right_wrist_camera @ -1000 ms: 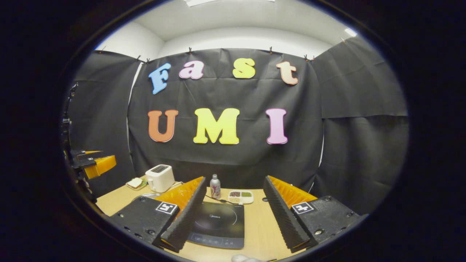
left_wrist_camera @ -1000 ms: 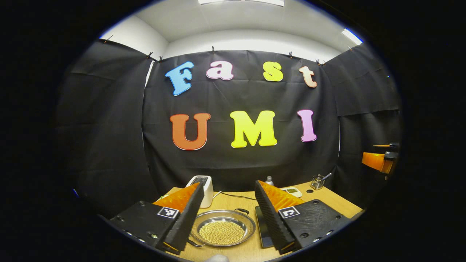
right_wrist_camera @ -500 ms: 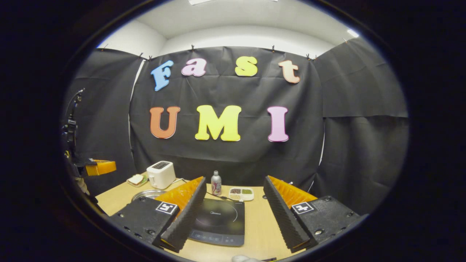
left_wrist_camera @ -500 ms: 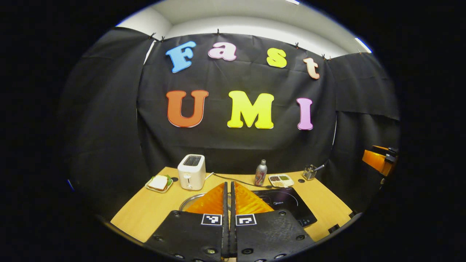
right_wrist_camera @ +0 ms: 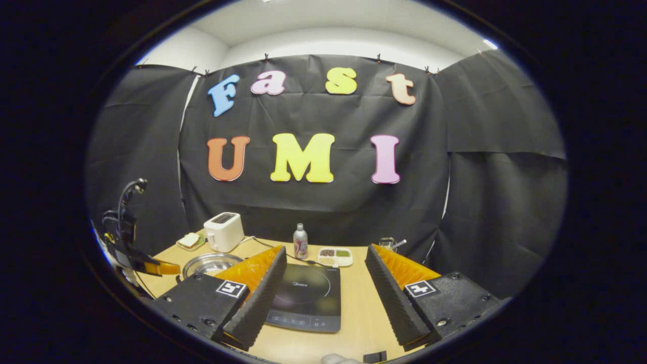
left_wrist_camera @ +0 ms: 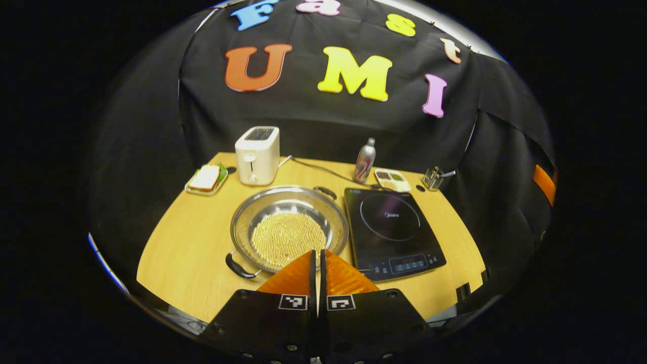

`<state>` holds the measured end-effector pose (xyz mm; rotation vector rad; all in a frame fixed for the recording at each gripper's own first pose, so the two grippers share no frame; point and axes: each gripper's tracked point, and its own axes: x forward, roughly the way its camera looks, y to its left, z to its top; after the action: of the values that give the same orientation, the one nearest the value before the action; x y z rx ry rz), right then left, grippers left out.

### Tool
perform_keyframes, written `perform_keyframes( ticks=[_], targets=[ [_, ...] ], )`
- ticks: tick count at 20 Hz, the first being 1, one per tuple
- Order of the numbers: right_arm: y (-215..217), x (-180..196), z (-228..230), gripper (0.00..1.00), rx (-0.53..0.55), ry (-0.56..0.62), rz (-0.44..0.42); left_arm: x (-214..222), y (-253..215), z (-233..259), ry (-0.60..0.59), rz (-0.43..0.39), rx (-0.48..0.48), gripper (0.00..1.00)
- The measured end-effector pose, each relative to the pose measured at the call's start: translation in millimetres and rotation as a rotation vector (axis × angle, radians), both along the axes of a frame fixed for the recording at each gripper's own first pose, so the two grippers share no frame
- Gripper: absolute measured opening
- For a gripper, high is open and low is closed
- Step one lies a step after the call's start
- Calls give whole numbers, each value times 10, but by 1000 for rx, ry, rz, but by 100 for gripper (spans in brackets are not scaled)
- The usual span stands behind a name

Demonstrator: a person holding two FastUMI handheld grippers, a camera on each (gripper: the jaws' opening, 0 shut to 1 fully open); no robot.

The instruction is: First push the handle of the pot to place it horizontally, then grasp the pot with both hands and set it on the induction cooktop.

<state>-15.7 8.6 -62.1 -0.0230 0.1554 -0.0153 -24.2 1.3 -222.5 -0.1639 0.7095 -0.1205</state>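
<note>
Hovering above near rim of shallow round steel pot, left gripper pressed closed, empty; pot's black loop handle just left of tips, handles lying diagonal; black glass induction cooktop right of pot.

Right gripper spread wide, empty, facing cooktop; pot farther left. Left gripper judged nearer for push.

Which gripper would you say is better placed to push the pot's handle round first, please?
Left, I think. The left gripper is shut and hangs just above the pot, near its front handle. The right gripper is open and faces the induction cooktop, with the pot off to its side.
</note>
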Motion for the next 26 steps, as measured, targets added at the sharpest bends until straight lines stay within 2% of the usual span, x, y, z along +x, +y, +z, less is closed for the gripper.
perform_keyframes(
  ticks=[1, 2, 3, 4, 5, 8, 9, 10, 13, 14, 15, 17, 18, 26],
  targets=[
    [0, -17, -70, 99, 10, 19, -4, -48, 7, -176, 44, -7, 1, 0],
    [-8, -31, -144, 97, 18, 38, -11, -80, 12, -327, 90, -18, 2, 10],
    [-14, -41, -214, 99, 30, 57, -16, -109, 5, -470, 129, -30, 0, 0],
    [-23, -47, -281, 96, 41, 74, -23, -125, 19, -613, 172, -39, 5, 10],
    [-34, -56, -324, 99, 52, 87, -30, -154, 22, -750, 213, -48, 4, 0],
    [-60, -43, -447, 96, 74, 113, -47, -175, 48, -1019, 292, -67, 9, 0],
    [-69, -37, -467, 99, 77, 119, -52, -157, 75, -1083, 306, -72, 19, 0],
    [-82, -34, -495, 96, 80, 123, -57, -151, 101, -1128, 323, -77, 29, 0],
    [-125, 11, -556, 99, 80, 135, -68, -59, 189, -1233, 354, -96, 62, 0],
    [-136, 21, -580, 96, 82, 141, -71, -28, 229, -1270, 363, -97, 74, 0],
    [-149, 37, -588, 99, 85, 144, -74, 15, 255, -1287, 368, -99, 79, 0],
    [-172, 71, -615, 96, 89, 147, -84, 72, 302, -1349, 385, -112, 99, 0],
    [-174, 79, -631, 99, 91, 151, -85, 100, 327, -1370, 394, -118, 109, 0],
    [-232, 213, -689, 97, 100, 175, -102, 214, 556, -1532, 457, -153, 170, 0]
  ],
)
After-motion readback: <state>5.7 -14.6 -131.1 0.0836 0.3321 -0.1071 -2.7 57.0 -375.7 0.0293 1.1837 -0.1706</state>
